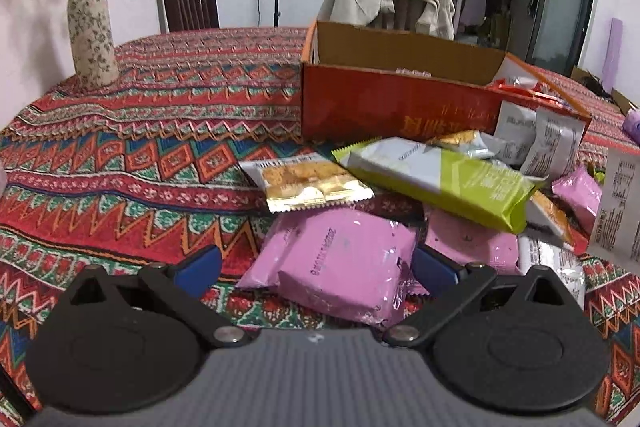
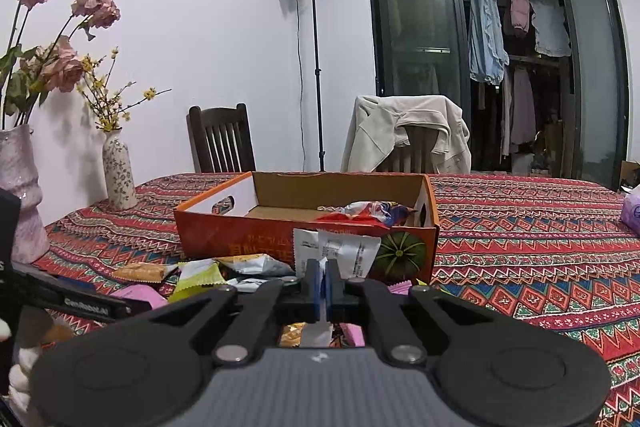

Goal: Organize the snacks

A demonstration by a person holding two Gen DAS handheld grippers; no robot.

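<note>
Left wrist view: the left gripper [image 1: 316, 267], jaws spread wide and empty, hangs over a pink packet [image 1: 340, 267]; many snack packets [image 1: 440, 183] lie loose on the tablecloth [image 1: 140, 155] before the orange box [image 1: 400, 107]. Right wrist view: the right gripper [image 2: 323, 287], jaws closed, pinches a white packet [image 2: 340, 251]. The box holds only a few wrappers [image 2: 368, 211], so most sorting appears left.
</note>
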